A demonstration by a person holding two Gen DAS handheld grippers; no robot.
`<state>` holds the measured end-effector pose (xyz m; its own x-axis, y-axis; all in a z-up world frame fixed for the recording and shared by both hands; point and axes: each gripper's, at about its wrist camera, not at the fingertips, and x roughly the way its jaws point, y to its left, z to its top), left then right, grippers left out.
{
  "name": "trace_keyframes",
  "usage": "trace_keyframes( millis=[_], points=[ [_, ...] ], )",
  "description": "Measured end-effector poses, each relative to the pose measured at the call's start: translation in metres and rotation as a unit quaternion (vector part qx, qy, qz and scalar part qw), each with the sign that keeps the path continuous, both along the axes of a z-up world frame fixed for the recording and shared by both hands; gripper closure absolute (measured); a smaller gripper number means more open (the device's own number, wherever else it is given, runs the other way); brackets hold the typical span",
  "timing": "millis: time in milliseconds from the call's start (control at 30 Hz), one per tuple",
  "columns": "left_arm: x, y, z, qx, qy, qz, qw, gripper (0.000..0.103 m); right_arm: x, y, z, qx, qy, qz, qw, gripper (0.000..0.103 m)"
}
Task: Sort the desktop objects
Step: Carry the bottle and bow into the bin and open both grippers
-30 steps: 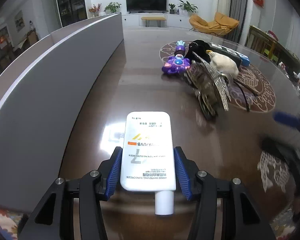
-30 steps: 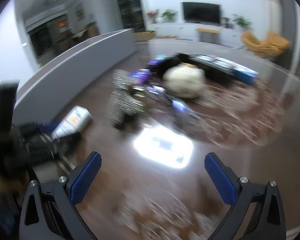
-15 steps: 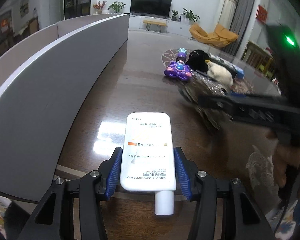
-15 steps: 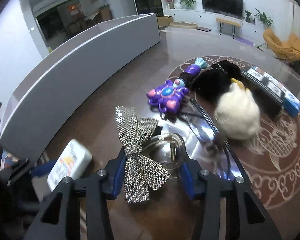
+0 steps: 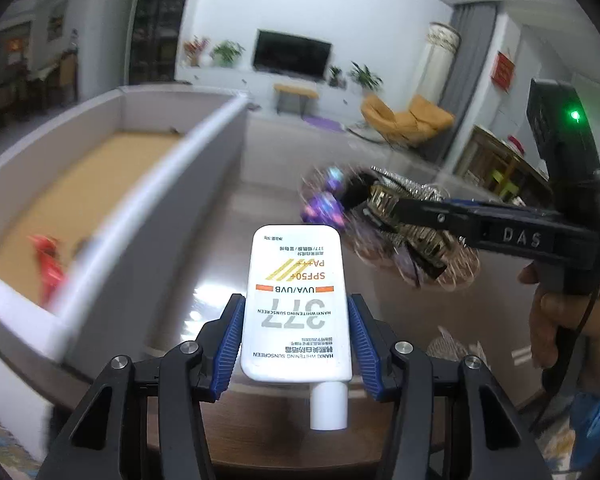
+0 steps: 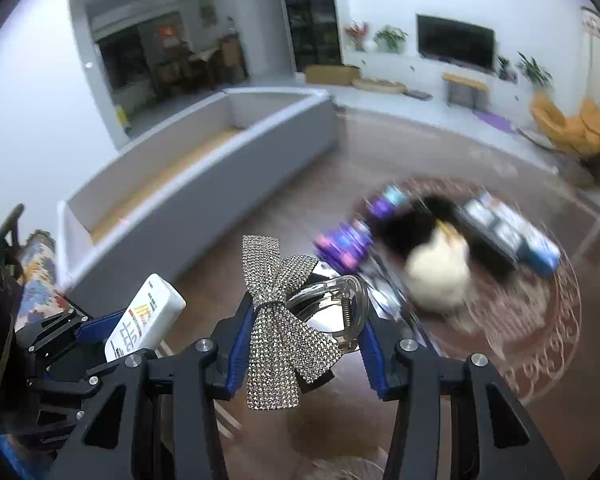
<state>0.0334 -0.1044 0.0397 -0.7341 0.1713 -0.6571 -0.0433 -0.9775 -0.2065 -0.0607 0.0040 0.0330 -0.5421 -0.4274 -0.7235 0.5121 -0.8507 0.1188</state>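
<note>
My left gripper (image 5: 296, 322) is shut on a white sunscreen tube (image 5: 296, 304), cap toward the camera, held above the dark table. My right gripper (image 6: 302, 320) is shut on a clear hair clip with a rhinestone bow (image 6: 284, 316), lifted off the table. In the left wrist view the right gripper (image 5: 384, 204) shows at the right with the bow clip (image 5: 420, 240) in its jaws, a hand (image 5: 568, 320) holding it. In the right wrist view the left gripper (image 6: 100, 328) with the tube (image 6: 144, 316) is at the lower left.
A long grey storage box (image 5: 112, 216) with a tan floor stands at the left, a red item (image 5: 48, 264) inside. On the table lie a purple toy (image 6: 344, 240), a black-and-white plush (image 6: 436, 260) and a dark flat box (image 6: 504, 232) on a round patterned mat (image 6: 548, 320).
The right gripper closed on the bow clip and lifted it. Both grippers rose, the left tilting up so the inside of the grey box is now in view.
</note>
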Motion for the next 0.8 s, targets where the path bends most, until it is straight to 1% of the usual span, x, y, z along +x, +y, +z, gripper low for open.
trace_keyframes(
  millis=[133, 233, 367, 500, 633, 800],
  points=[
    [-0.001, -0.036, 0.036, -0.039, 0.020, 0.051, 0.9977, 0.052, -0.004, -0.043, 0.023, -0.021, 0.017, 0.035, 0.999, 0.055],
    [-0.006, -0.068, 0.051, -0.069, 0.025, 0.092, 0.9931, 0.052, -0.011, -0.074, 0.034, -0.035, 0.022, 0.054, 0.998, 0.055],
    [-0.014, -0.113, 0.060, -0.073, 0.019, 0.135, 0.9879, 0.052, -0.010, -0.120, 0.046, -0.045, 0.038, 0.081, 0.995, 0.055],
    [-0.020, -0.141, 0.063, -0.090, 0.017, 0.161, 0.9827, 0.052, -0.009, -0.159, 0.052, -0.042, 0.050, 0.106, 0.992, 0.055],
    [-0.027, -0.160, 0.054, -0.102, 0.007, 0.173, 0.9795, 0.052, -0.015, -0.194, 0.049, -0.042, 0.050, 0.123, 0.990, 0.055],
    [-0.038, -0.174, 0.043, -0.120, -0.009, 0.180, 0.9763, 0.052, -0.030, -0.232, 0.031, -0.032, 0.043, 0.130, 0.990, 0.055]
  ],
)
